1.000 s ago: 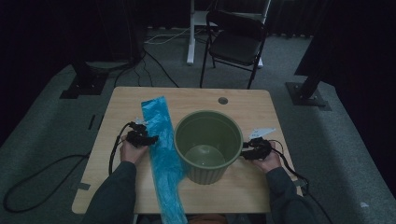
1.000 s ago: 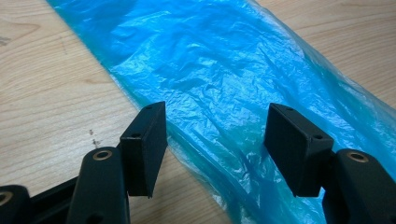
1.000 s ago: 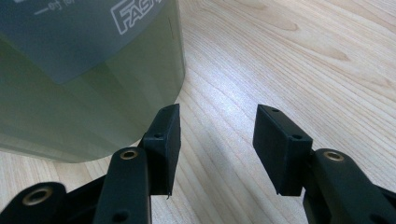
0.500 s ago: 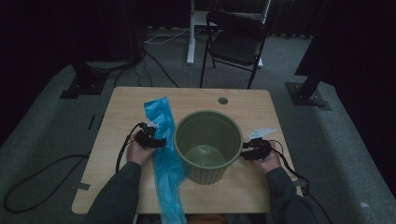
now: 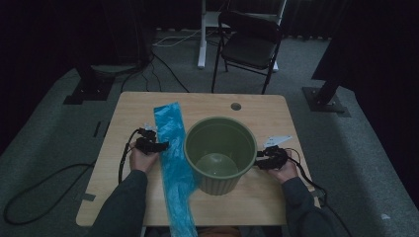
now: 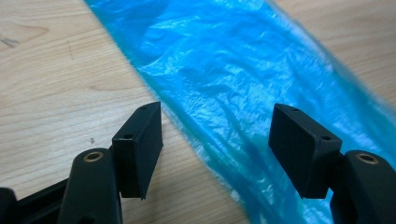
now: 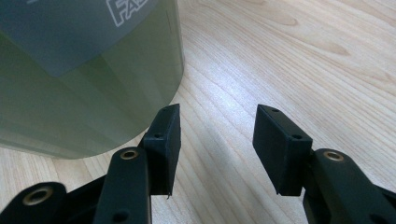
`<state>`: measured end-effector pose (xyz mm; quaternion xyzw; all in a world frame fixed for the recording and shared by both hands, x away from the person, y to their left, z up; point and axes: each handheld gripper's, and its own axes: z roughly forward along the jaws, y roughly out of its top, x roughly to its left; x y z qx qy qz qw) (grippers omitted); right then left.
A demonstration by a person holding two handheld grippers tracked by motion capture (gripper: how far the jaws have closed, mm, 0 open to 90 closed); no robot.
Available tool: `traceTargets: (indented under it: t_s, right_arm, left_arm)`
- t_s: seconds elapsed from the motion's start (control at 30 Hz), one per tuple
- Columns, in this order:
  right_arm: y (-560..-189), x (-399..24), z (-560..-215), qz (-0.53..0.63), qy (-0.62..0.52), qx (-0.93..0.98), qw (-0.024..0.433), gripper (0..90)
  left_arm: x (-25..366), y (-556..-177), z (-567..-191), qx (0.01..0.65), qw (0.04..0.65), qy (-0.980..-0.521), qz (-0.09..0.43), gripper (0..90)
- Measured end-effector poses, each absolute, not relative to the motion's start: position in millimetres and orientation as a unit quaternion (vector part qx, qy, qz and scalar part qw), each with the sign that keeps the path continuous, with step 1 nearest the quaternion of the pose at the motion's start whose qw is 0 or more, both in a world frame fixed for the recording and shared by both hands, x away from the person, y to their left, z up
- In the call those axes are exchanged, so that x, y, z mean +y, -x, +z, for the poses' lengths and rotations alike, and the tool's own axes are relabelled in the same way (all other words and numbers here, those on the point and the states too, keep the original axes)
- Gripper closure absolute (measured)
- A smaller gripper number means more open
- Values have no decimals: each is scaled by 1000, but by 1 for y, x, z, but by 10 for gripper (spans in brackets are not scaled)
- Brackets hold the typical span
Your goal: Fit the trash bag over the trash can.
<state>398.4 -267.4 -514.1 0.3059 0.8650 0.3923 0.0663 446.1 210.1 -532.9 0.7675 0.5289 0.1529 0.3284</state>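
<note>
Your table (image 5: 123,113) carries a green bin (image 5: 220,153) standing upright near its middle, with a long blue plastic bag (image 5: 173,163) lying flat just to the bin's left and running off the near edge. Your left claw (image 6: 215,135) has just been opening and now stands wide over the bag's edge, gripping nothing. Your right claw (image 7: 217,140) sits at the bin's right side, just beside its wall, jaws apart and empty.

A black folding chair (image 5: 249,47) stands on grey carpet (image 5: 346,143) beyond the wooden table (image 5: 276,113).
</note>
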Motion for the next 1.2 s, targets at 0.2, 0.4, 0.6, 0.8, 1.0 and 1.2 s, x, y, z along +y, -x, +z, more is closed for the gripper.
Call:
traceTargets:
  t_s: [0.2, 0.4, 0.6, 0.8, 1.0, 1.2]
  right_arm:
    - [-399, -265, -516, 388, -305, 867, 63, 511]
    - [-399, -265, -517, 386, -304, 869, 63, 511]
    - [-399, -265, -517, 386, -305, 868, 63, 511]
    - [-399, -265, -516, 387, -305, 868, 63, 512]
    - [-399, -266, -516, 387, -305, 868, 62, 516]
    - [-398, -268, -515, 389, -306, 867, 63, 518]
  left_arm:
    - [194, -446, -534, 498, 342, -785, 138, 348]
    - [171, -448, -535, 472, 335, -801, 152, 343]
    - [152, -448, -537, 449, 317, -816, 179, 346]
    - [144, -448, -536, 453, 324, -810, 183, 589]
    - [141, -450, -537, 455, 340, -807, 162, 867]
    - [149, -452, -534, 455, 348, -810, 128, 886]
